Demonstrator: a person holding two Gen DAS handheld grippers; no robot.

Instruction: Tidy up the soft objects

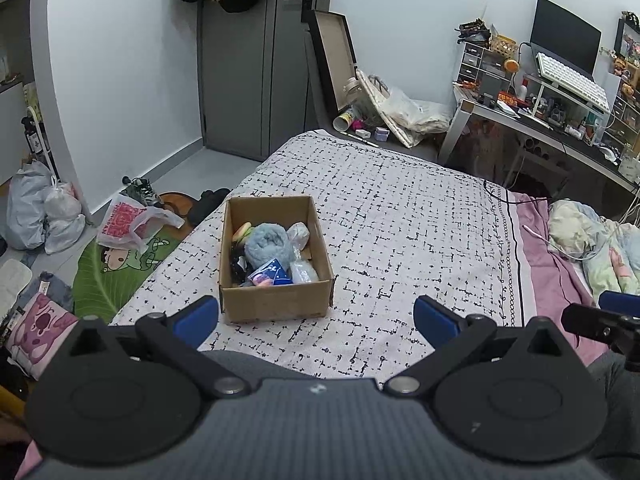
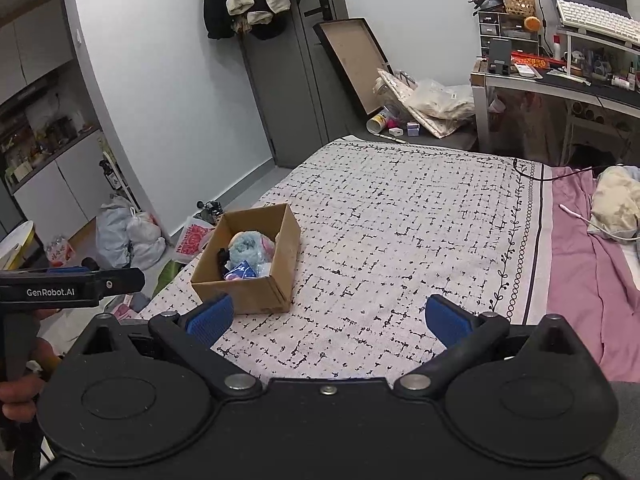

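Since the cardboard box (image 1: 276, 258) on the patterned bedspread (image 1: 400, 216) holds the blue fluffy toy (image 1: 266, 242) and other soft items, sorting looks nearly finished; my left gripper (image 1: 316, 318) and right gripper (image 2: 326, 316) hover spread wide, empty, needing another target.

**Clearance: bed surface and box**

Patterned bedspread (image 1: 400, 216) lies bare right of and beyond the cardboard box (image 1: 276, 300). Box top open, interior crowded with soft items (image 1: 266, 246). Crumpled bedding (image 1: 592, 240) occupies the bed's far right. Floor on the left cluttered with bags (image 1: 40, 212).
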